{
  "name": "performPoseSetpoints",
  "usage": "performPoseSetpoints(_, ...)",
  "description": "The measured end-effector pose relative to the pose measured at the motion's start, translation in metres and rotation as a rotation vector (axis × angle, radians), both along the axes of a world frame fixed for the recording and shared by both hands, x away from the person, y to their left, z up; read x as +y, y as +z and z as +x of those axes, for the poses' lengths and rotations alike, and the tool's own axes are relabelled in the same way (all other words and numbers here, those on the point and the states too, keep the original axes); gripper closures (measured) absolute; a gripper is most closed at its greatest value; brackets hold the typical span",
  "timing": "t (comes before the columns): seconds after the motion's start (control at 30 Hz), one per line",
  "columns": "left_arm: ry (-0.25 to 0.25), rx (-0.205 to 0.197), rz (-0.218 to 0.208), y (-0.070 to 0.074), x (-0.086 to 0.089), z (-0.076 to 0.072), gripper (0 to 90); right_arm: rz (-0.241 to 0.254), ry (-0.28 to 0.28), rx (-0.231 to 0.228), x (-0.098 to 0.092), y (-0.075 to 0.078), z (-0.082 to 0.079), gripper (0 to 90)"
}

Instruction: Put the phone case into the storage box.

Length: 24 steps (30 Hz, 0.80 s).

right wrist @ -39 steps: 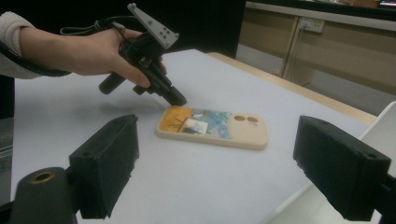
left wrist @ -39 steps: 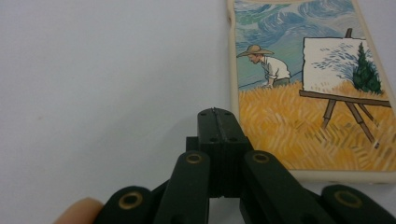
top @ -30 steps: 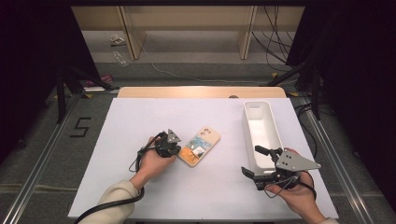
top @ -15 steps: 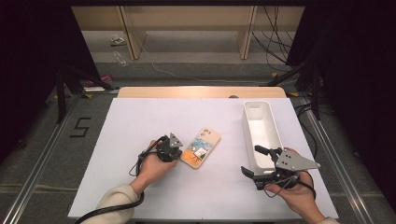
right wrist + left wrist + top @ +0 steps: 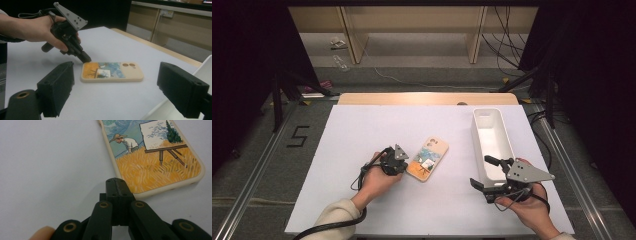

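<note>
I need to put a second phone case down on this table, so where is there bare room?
The far-left stretch of the white table is bare, and so is the middle strip between the phone case and the white bin. It is crowded near the left gripper, whose shut fingers sit at the case's edge.

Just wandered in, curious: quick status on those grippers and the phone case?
Left gripper shut, tip at phone case corner. Right gripper open, holding nothing. White bin beside it. Nothing in the way.
</note>
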<state>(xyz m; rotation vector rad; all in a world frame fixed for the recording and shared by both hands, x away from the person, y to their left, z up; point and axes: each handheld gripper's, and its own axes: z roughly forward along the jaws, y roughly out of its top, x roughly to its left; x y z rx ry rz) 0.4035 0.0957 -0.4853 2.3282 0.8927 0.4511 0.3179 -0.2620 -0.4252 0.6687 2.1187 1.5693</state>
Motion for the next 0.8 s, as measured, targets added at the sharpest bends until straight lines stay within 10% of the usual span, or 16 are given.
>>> performPoseSetpoints(0.57,0.052,-0.03,-0.026,0.018,0.011,-0.001,81.9,0.002,0.001,-0.001,-0.001,0.0,0.0,15.1)
performPoseSetpoints(0.8,0.085,0.029,-0.13,0.043,-0.001,0.002,49.5,0.0,-0.004,0.0,0.0,0.0,0.001,15.1)
